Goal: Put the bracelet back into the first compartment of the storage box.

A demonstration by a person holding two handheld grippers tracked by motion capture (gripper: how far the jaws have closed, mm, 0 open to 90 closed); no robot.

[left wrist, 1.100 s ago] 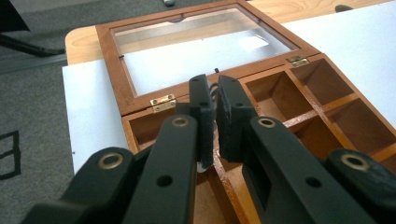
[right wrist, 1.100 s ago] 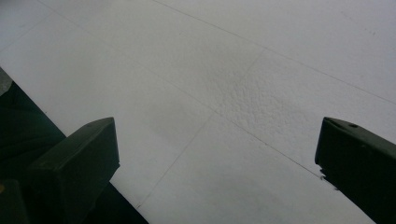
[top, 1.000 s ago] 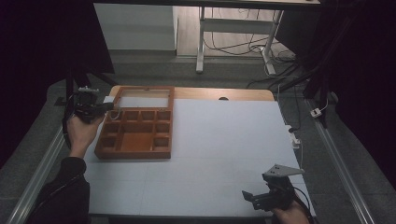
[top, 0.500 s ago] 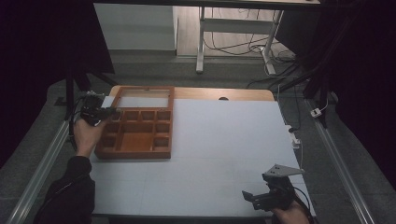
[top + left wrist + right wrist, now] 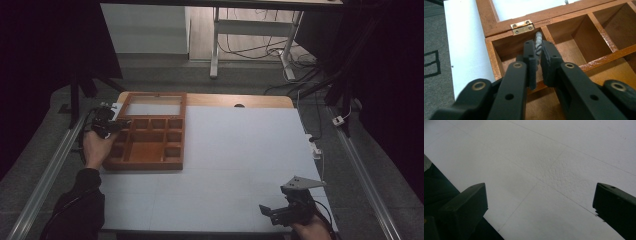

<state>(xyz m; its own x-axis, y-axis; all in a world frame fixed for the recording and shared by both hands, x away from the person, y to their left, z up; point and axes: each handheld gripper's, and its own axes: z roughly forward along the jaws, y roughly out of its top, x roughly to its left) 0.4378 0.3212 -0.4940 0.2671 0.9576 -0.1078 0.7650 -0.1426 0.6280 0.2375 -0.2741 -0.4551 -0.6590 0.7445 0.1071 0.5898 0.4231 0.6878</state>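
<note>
The left gripper (image 5: 537,53) pinches a pale ribbed wall plug (image 5: 538,42), its long axis running forward past the jaws, over the wooden compartment box's (image 5: 150,162) hinge-side corner cell; the right gripper (image 5: 286,209), jaws apart, sits far off.

Reddish-brown compartmented wooden box (image 5: 150,145) with a brass hinge (image 5: 522,26), pale translucent ribbed plastic anchor (image 5: 538,43) between matte black claw pads, plain white textured surface (image 5: 240,150), grey speckled carpet floor (image 5: 45,165) marked with black tape

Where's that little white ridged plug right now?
The white ridged plug is pinched in the left tongs, over the wooden box's far-left corner compartment, beside the brass hinge.
</note>
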